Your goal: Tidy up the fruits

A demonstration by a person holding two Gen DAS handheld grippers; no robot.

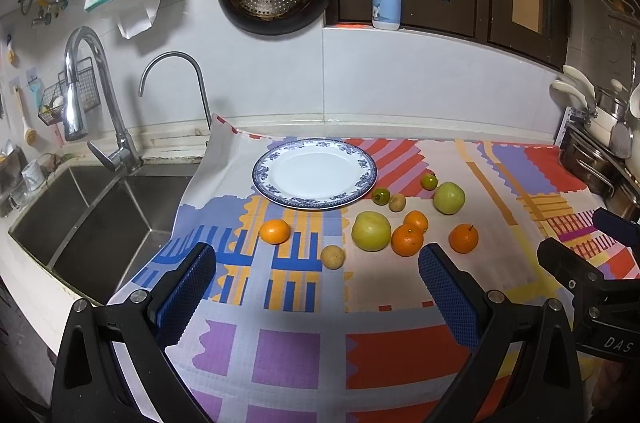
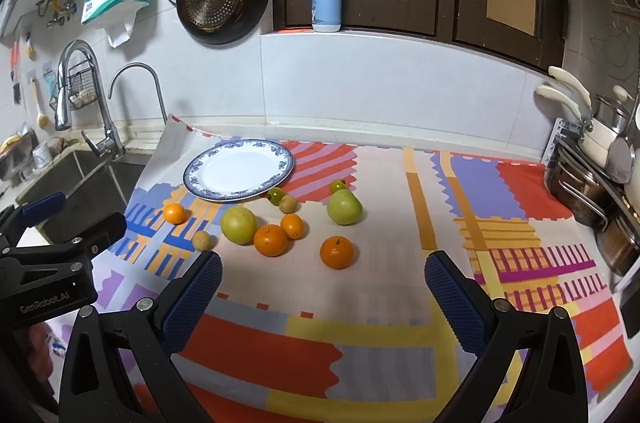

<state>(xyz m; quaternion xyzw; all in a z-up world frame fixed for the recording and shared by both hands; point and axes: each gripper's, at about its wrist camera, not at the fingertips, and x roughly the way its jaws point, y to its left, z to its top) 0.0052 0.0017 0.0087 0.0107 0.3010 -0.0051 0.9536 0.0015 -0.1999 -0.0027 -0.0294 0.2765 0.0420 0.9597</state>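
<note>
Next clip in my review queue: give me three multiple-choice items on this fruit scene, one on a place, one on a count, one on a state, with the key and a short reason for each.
1. Where does the plate sit on the patterned cloth?
A. Toward the sink, behind the fruit
B. At the near edge, by the tongs
C. On the window ledge

2. How many orange citrus fruits lie on the cloth?
A. Two
B. Four
C. Six

3. What state are the left tongs and right tongs in?
A. Both open, holding nothing
B. Left shut on an orange
C. Right shut on the plate

Key:
1 A: the plate lies at the far left of the cloth, next to the sink.
2 B: one lone orange in front of the plate, plus three grouped to the right.
3 A: each pair of fingers stands wide apart over bare cloth.
</note>
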